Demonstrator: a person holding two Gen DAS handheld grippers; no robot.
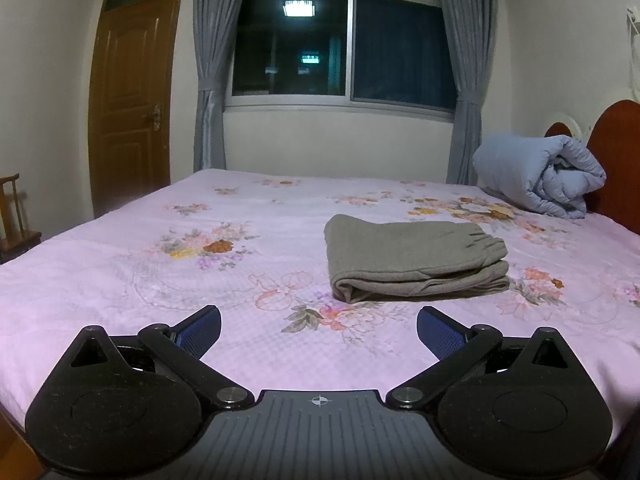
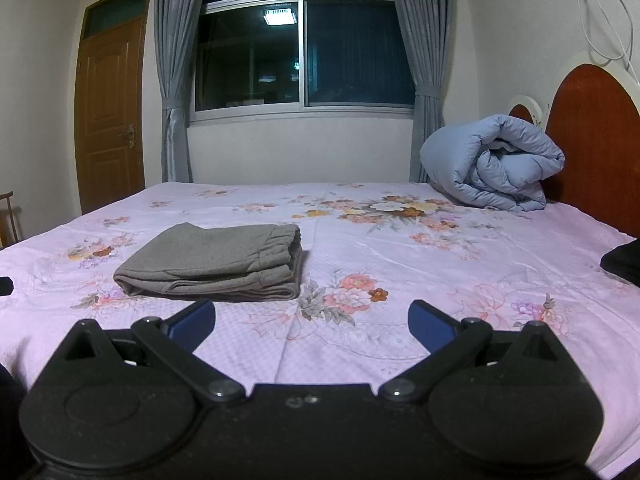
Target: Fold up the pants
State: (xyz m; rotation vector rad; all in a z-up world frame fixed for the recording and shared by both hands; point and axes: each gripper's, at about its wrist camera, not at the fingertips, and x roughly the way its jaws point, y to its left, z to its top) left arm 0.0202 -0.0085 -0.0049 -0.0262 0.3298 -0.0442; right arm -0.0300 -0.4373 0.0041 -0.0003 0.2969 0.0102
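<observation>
From the left wrist, the left claw (image 1: 319, 330) gapes wide and empty above the pink floral bedsheet (image 1: 120, 280). The grey knit pants (image 1: 412, 256), folded into a thick stack, lie ahead and right; they look soft, light and floppy, best pinched at the near folded edge.

From the right wrist, the right claw (image 2: 312, 322) is likewise wide and empty, with the pants (image 2: 212, 258) near-left. A rolled blue quilt (image 2: 492, 164) sits far right, well apart, blocking nothing.
</observation>
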